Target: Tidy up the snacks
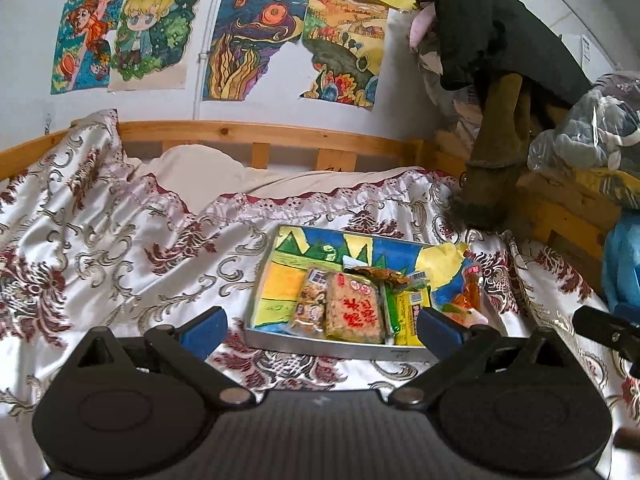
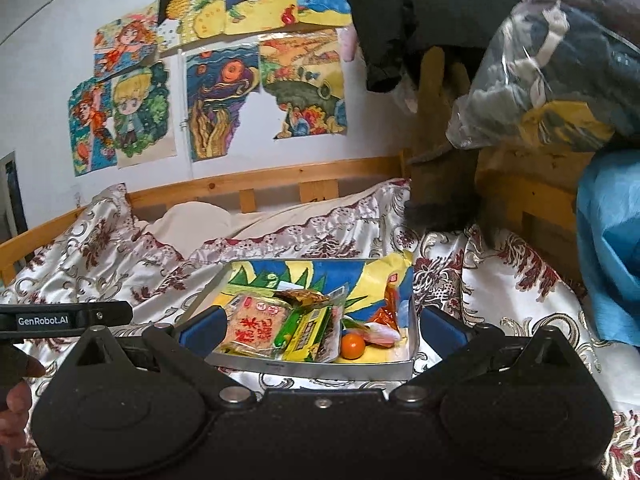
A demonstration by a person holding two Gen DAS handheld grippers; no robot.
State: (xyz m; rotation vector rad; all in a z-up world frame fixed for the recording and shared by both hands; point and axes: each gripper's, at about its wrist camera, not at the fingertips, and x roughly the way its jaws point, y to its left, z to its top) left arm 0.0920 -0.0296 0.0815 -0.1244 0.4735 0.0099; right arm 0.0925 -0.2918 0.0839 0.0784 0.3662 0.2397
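Note:
A shallow metal tray [image 1: 332, 347] [image 2: 304, 368] lined with a colourful drawing lies on the bed. Inside it are a rice-cracker pack with red characters [image 1: 352, 312] [image 2: 256, 328], a clear mixed-snack bag [image 1: 310, 306], a green-and-yellow packet [image 1: 408, 312] [image 2: 308, 330], a brown wrapper [image 2: 300, 297], a red sauce sachet [image 2: 390, 308] and a small orange [image 2: 353, 345]. My left gripper [image 1: 320, 330] hangs open just in front of the tray, nothing between its blue pads. My right gripper [image 2: 320, 332] is open too, straddling the tray's near edge.
The floral satin bedspread [image 1: 120, 248] covers the bed. A wooden rail [image 1: 260, 134] and a wall of drawings stand behind. Dark clothing [image 1: 492, 40], a plastic-wrapped bundle [image 2: 552, 60] and blue fabric [image 2: 612, 240] pile up on the right. A hand [image 2: 16, 400] shows at the left edge.

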